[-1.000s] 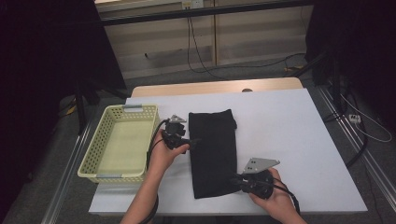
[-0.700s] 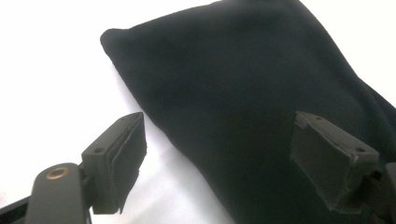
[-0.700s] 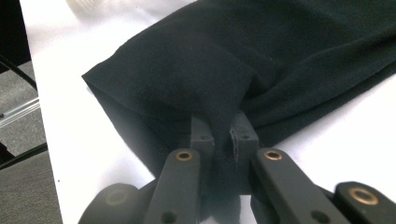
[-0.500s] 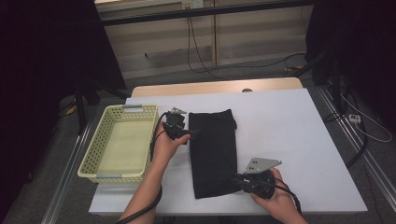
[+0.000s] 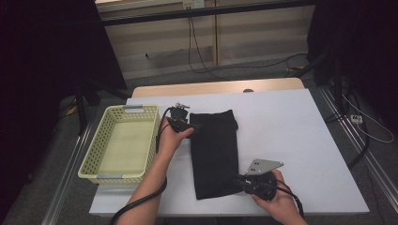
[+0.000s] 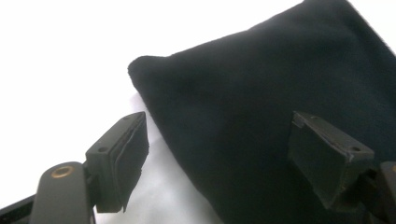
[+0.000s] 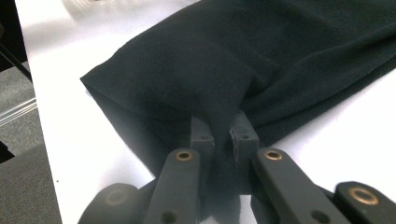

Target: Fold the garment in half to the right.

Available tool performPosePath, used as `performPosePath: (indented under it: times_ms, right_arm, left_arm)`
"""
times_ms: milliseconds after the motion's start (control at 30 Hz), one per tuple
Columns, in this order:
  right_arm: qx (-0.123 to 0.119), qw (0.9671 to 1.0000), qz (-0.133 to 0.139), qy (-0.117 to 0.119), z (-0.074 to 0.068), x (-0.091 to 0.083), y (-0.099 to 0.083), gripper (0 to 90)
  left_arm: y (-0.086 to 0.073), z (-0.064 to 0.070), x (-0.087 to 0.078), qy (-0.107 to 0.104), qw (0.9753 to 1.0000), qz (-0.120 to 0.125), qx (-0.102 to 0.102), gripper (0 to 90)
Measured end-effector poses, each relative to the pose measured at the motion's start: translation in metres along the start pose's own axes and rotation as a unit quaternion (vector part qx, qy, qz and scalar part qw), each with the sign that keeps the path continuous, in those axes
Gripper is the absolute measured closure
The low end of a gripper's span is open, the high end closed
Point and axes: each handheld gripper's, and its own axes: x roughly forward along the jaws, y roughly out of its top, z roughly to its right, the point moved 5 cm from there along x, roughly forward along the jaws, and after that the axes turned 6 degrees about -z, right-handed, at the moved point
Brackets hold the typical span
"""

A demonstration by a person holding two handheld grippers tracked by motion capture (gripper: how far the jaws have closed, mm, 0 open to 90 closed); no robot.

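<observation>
— White table (image 5: 300,140) under both my claws; where's the black cloth (image 5: 216,150)?

— Pinched at its near edge in my right claw (image 7: 223,135), jaws clamped on a fold. My left claw (image 6: 219,158) gapes wide over its far corner, basket (image 5: 94,159) behind it.

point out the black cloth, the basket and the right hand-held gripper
black cloth (image 5: 216,154), high view, middle of the fabric
basket (image 5: 90,161), high view, its left wall
right hand-held gripper (image 7: 223,133), right gripper view, between its fingertips, pinching the cloth's edge
</observation>
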Motion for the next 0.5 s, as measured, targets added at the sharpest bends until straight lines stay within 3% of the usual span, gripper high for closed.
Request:
performPosePath:
  times_ms: [500]
  right_arm:
    - [0.001, 1.0000, 0.003, -0.001, -0.001, -0.002, -0.001, 83.7]
  left_arm:
    - [0.007, -0.004, 0.013, 0.005, 0.9999, 0.001, -0.014, 21.4]
